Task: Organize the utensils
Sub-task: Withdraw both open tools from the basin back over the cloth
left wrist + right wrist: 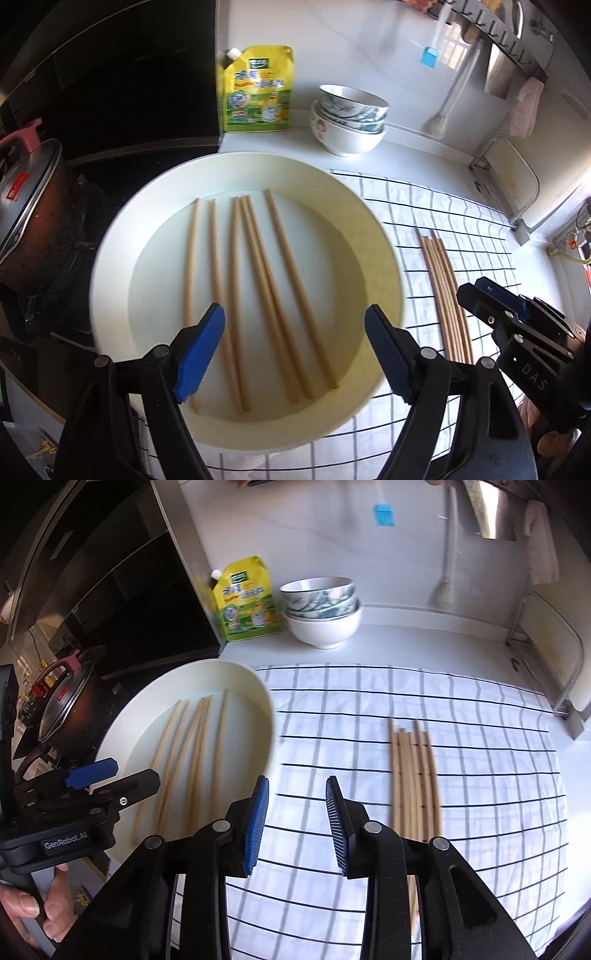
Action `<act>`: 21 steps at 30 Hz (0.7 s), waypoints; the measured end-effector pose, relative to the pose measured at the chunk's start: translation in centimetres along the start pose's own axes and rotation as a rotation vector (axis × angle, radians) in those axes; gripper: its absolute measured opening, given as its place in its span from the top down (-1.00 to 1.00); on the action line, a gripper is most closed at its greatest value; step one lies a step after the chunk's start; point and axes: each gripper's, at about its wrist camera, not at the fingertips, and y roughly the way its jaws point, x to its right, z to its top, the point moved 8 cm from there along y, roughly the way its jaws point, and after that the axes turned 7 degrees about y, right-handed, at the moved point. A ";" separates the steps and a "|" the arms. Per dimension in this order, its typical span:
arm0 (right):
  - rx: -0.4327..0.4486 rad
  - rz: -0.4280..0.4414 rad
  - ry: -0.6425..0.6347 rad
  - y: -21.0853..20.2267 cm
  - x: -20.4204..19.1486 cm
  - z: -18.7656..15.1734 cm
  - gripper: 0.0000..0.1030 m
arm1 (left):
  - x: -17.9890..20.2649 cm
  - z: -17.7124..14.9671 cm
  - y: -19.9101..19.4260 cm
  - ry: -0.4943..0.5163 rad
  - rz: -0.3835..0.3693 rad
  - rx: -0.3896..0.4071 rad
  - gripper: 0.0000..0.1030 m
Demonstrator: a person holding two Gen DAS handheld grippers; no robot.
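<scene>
While both grippers hover with nothing between the pads, we see chopsticks split into two groups.
Left gripper (295,354) jaws wide apart over the white basin (110,258) with six loose chopsticks (255,288); right gripper (295,827) jaws partly apart, empty, above the checked cloth (498,775) beside the bundled chopsticks (415,786), mid-cloth.

Six pale wooden chopsticks (255,291) lie in one round cream basin (373,229). About six more wooden chopsticks (415,775) lie bunched on one white checked cloth (480,768). Three stacked ceramic bowls (349,120), one yellow-green refill pouch (258,90), one lidded dark pot (29,206).
</scene>
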 end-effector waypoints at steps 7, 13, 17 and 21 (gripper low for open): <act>0.002 -0.081 0.035 -1.2 6.4 -0.6 0.29 | 5.1 0.2 0.8 0.043 -0.045 -0.002 -0.52; -0.011 -0.126 0.067 -1.6 11.2 -1.5 0.23 | 8.8 -0.2 1.8 0.072 -0.070 -0.020 -0.52; -0.031 -0.141 0.080 -1.3 13.5 -2.3 0.22 | 10.8 -0.4 2.5 0.087 -0.075 -0.032 -0.52; -0.053 -0.147 0.086 -0.6 15.1 -3.3 0.22 | 12.5 -0.9 3.2 0.100 -0.074 -0.042 -0.53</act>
